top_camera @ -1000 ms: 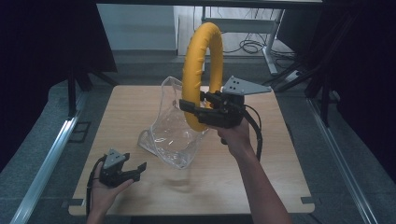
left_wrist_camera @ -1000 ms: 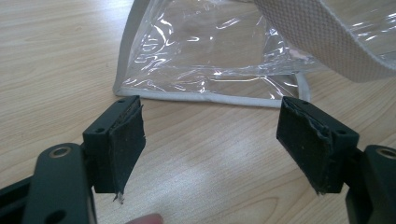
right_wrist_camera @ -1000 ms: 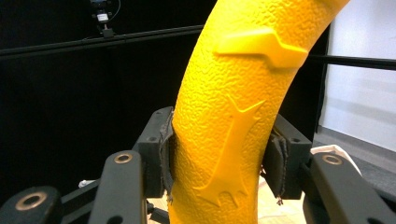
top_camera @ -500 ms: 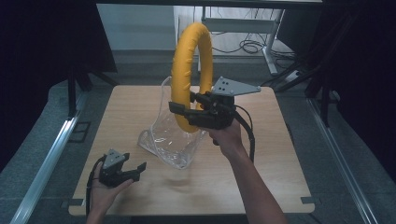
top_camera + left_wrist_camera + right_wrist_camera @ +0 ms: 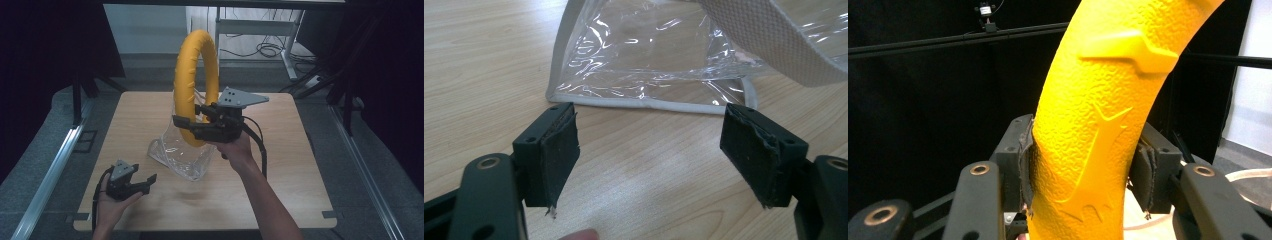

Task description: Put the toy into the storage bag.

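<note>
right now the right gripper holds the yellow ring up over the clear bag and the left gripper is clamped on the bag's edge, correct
Not quite. The left gripper is not clamped on anything: the left gripper view shows its jaws wide apart with bare table between them, and the bag lies beyond them, untouched. The rest holds: the right gripper grips the yellow ring up over the clear bag.

The clear bag [image 5: 182, 157] stands in the middle of the counter [image 5: 300, 165], and the yellow ring [image 5: 196, 85] stands tall over it, so the middle is blocked. The right hand-held gripper [image 5: 182, 122] sits beside the ring, squeezing it. The left hand-held gripper [image 5: 147, 181] has bare wood between it and the bag. The counter's right side and near edge are free.
</note>
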`<state>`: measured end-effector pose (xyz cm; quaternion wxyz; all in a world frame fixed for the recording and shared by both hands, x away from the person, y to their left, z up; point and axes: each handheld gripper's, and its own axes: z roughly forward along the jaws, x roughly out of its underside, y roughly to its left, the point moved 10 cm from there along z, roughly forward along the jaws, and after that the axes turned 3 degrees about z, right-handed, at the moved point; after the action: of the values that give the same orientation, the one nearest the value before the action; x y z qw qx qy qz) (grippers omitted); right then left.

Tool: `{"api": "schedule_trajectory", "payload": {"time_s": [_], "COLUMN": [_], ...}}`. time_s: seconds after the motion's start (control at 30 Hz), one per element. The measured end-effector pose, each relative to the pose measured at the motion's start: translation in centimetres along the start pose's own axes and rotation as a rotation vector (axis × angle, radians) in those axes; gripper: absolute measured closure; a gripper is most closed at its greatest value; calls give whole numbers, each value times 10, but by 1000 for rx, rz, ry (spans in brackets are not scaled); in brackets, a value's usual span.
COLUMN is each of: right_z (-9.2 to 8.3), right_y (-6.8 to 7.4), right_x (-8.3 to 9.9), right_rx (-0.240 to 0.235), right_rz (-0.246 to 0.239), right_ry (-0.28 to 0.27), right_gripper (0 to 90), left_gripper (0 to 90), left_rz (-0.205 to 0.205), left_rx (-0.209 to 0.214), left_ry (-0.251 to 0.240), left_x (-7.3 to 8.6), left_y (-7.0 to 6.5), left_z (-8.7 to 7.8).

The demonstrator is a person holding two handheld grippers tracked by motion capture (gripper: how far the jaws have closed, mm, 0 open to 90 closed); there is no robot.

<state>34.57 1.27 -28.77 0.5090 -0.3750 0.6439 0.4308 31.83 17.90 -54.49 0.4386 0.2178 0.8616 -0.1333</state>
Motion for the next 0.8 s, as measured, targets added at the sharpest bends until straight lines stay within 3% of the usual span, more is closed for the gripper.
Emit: {"api": "schedule_trajectory", "payload": {"time_s": [0.5,0.8], "right_z": [11,14], "right_y": [3,8], "right_x": [19,21], "right_rx": [-32,-48], "right_rz": [20,22], "right_ry": [32,33], "right_gripper": [497,496], "left_gripper": [235,235], "left_rz": [10,10], "left_rx": [0,-1], "left_ry": [8,6], "left_x": [1,1], "left_y": [0,-1], "left_z": [2,2]}}
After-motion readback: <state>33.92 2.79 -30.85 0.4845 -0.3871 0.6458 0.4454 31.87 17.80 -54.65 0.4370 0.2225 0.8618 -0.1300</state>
